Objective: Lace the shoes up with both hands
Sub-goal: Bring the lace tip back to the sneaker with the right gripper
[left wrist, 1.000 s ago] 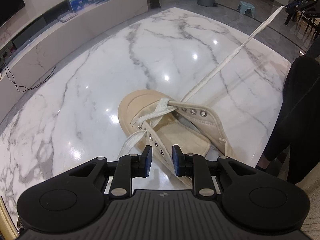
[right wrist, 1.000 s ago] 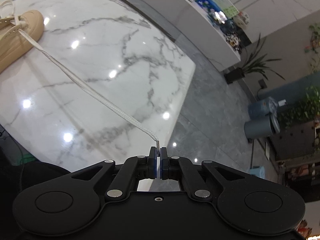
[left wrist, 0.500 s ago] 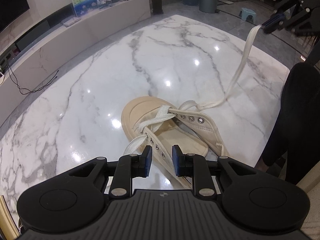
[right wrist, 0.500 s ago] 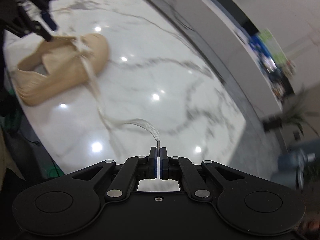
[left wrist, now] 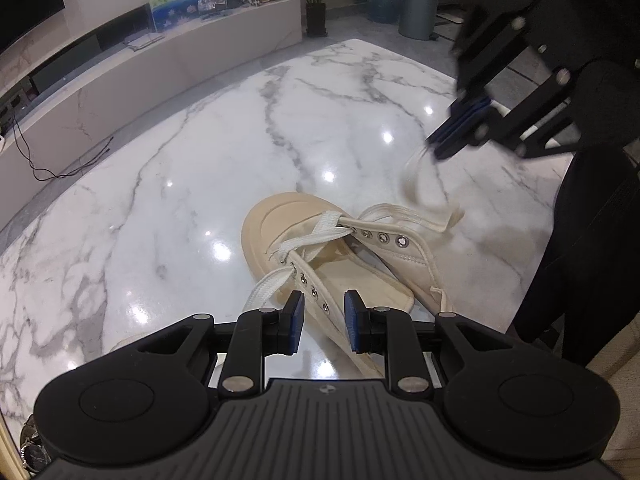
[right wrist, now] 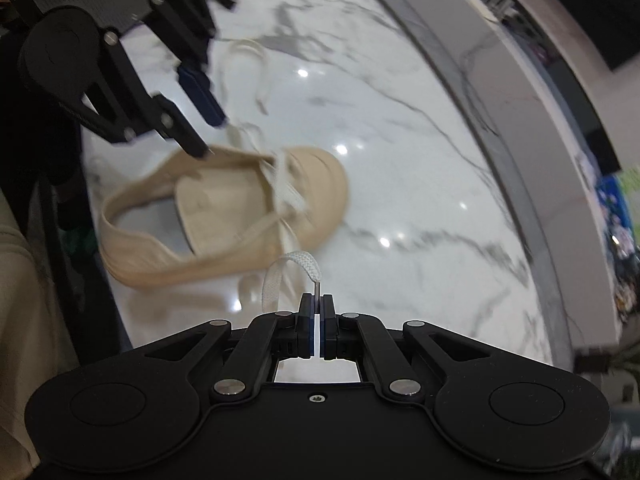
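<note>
shoe [left wrist: 316, 248] on table [left wrist: 168, 168], toe away from left gripper [left wrist: 322, 322] | left gripper over shoe's left eyelet row | lace [left wrist: 416, 216] runs from front eyelets, loops on table right of shoe, up to right gripper [left wrist: 438, 150] | right gripper above table, right of and beyond shoe | low counter [left wrist: 192, 52] behind table

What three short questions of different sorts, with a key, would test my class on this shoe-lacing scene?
1. True or false: the right gripper is shut on the lace tip.
2. Which lies between the left gripper's fingers? A) the shoe's eyelet edge B) a lace tip C) a brush
3. Fill in: the beige shoe rests on a white ____ table.

Key: 1 true; 2 A; 3 marble.
</note>
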The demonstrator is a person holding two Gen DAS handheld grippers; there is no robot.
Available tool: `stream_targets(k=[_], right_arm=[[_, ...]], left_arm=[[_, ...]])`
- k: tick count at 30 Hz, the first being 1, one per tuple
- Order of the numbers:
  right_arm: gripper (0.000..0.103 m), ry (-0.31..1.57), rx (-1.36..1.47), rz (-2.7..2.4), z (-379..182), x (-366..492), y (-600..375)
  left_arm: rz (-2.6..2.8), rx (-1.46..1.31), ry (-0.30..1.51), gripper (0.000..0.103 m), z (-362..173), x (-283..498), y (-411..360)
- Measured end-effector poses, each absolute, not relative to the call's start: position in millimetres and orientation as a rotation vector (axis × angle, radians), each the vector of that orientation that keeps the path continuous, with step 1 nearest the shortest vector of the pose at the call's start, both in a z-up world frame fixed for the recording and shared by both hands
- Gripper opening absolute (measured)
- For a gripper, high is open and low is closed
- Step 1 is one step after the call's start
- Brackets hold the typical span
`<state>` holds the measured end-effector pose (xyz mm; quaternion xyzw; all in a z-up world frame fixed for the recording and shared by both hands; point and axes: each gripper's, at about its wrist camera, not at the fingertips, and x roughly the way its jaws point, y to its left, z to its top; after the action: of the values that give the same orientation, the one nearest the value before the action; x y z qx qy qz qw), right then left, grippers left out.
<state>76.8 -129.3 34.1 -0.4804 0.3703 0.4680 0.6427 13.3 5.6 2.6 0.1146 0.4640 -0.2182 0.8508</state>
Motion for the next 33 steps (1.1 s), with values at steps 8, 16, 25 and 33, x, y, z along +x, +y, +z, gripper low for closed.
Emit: stream_targets(k=[8,16,25,33], right_arm=[[0.001,0.823,-1.110,1.201,24.5,75.9,-86.0],[0.001,0.842,-1.085,1.294,17.9,76.8,-66.9],[0.001,0.868,-1.018,1.322,11.6,81.8,-70.0],[0.002,0.852,-0.950,1.321,19.3,84.5,-82.4]], left_arm=[[-0.470,0.184,0.979,0.021,-0.7,16.1,13.9],[-0.464,0.145,0.979,0.023,-1.8,16.5,21.0],[-0.473,0.135,0.983,0.023,-1.6,19.5,19.5],[-0.468,0.154,0.990,0.023,-0.8,18.9,15.1]])
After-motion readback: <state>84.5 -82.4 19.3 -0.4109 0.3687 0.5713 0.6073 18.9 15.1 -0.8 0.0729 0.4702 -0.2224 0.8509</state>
